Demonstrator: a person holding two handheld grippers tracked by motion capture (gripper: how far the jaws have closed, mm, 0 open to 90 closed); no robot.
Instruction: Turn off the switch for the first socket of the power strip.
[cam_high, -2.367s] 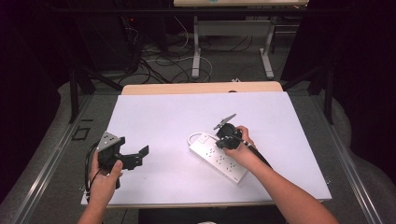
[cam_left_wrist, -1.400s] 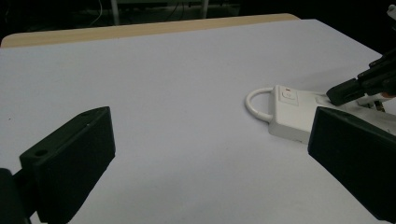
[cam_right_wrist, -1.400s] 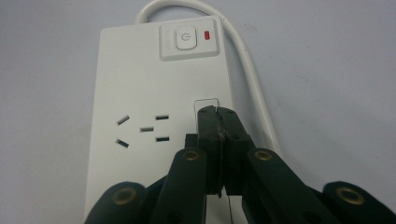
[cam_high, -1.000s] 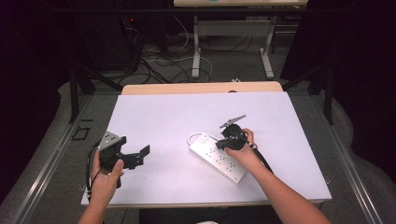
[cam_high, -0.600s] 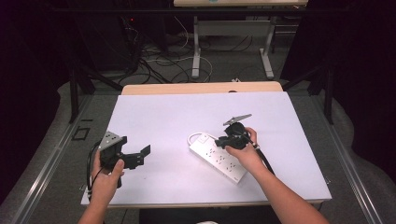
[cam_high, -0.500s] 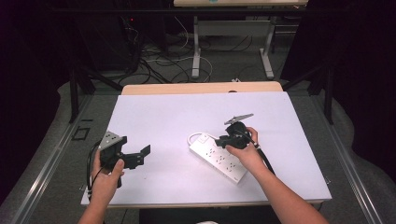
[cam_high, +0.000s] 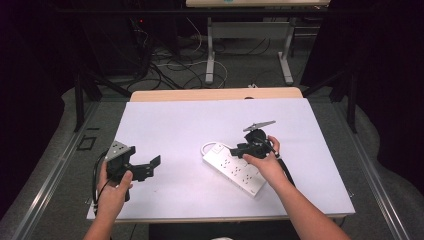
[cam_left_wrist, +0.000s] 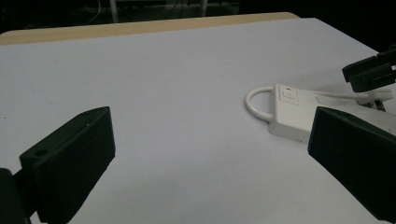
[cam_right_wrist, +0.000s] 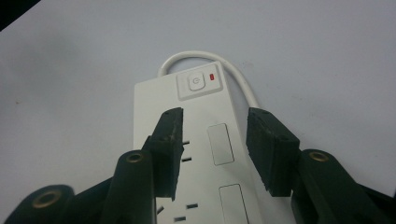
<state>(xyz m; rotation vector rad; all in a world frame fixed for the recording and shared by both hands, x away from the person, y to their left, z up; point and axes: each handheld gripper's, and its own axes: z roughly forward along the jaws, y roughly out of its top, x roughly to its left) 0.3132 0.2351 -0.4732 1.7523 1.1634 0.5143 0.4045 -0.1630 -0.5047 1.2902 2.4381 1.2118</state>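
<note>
A white power strip (cam_high: 234, 169) lies slantwise on the white tabletop (cam_high: 200, 120), with its switch end toward the far left. My right gripper (cam_high: 240, 148) hovers open over that end. In the right gripper view its jaws (cam_right_wrist: 212, 140) stand apart just above the power strip (cam_right_wrist: 203, 114), short of the switch button (cam_right_wrist: 196, 83) and red lamp (cam_right_wrist: 213, 77); nothing is held between them. My left gripper (cam_high: 151, 167) rests open near the table's front left, pointing toward the power strip (cam_left_wrist: 296, 109); its jaws are spread wide with nothing in them.
The strip's white cable (cam_right_wrist: 187, 58) loops out from the switch end and runs back along the strip's side. A wooden table edge (cam_high: 215, 94) borders the far side. Beyond it lie floor cables (cam_high: 175, 65) and desk legs (cam_high: 210, 55).
My right gripper has drifted slightly to the right over the strip and its top plate has tilted. The left gripper has stayed where it was.
</note>
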